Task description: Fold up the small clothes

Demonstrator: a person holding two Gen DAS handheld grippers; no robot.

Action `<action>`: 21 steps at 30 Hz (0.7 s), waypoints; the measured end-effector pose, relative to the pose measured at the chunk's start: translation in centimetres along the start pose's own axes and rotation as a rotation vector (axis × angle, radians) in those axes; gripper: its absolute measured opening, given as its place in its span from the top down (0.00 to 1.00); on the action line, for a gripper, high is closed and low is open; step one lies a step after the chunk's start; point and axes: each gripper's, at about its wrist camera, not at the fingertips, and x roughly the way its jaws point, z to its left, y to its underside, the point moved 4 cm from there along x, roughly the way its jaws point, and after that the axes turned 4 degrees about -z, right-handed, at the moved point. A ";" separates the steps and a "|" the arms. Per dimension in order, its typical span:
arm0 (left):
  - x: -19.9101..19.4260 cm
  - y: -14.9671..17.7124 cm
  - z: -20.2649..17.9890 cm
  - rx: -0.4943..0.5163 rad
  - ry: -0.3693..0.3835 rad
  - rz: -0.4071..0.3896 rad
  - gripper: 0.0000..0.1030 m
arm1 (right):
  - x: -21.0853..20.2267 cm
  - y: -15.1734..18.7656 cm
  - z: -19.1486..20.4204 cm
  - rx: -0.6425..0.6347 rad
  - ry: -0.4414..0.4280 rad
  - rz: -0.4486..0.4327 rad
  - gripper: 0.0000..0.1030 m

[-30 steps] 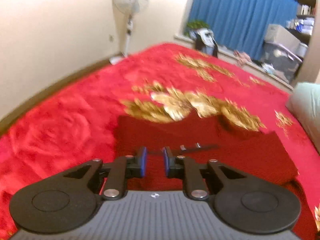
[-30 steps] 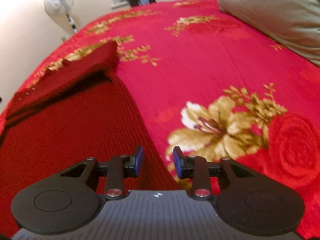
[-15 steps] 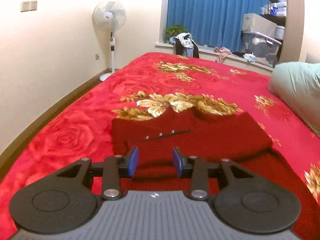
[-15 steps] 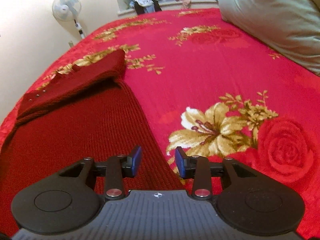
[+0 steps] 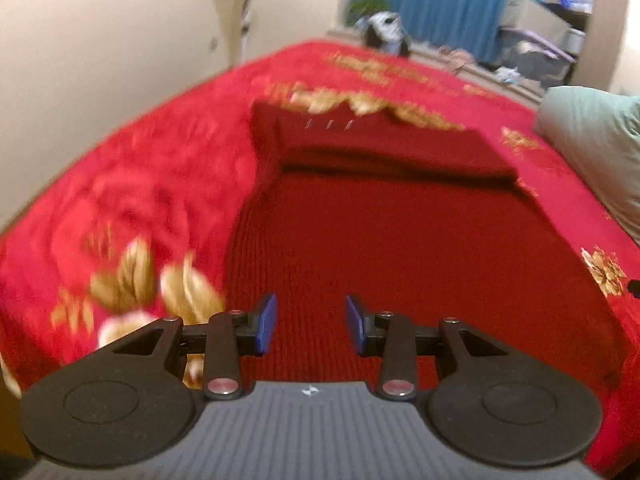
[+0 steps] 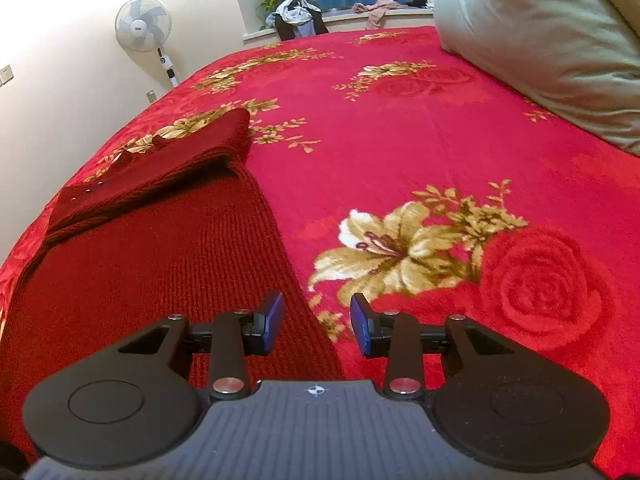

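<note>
The left gripper [image 5: 311, 325] is held spread wide, nothing pinched, over the dark red knit sweater [image 5: 400, 240] laid on the red floral blanket [image 5: 132, 184]. The right gripper [image 6: 316, 324] is spread too, positioned over the sweater's right edge, top part folded over.

A dark red knitted sweater [image 5: 400, 248] lies flat on the bed, its ribbed body spread smooth. At the far end a part is folded over the body and makes a thick band [image 6: 160, 172], and three small buttons [image 5: 328, 124] show on it.
</note>
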 end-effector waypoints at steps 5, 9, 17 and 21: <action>1.9 0.2 1.1 -0.036 -0.024 0.048 0.59 | 0.5 -0.1 -0.4 0.024 0.005 0.007 0.62; 2.7 0.6 1.7 -0.072 -0.025 0.087 0.59 | 0.8 -0.1 -0.5 0.036 0.008 0.009 0.62; 2.7 2.2 2.2 -0.059 -0.054 0.156 0.54 | 2.0 0.8 -0.9 0.060 0.010 0.079 0.58; 2.2 3.2 3.9 -0.125 -0.110 0.187 0.54 | 3.2 2.0 -1.0 0.054 0.016 0.158 0.57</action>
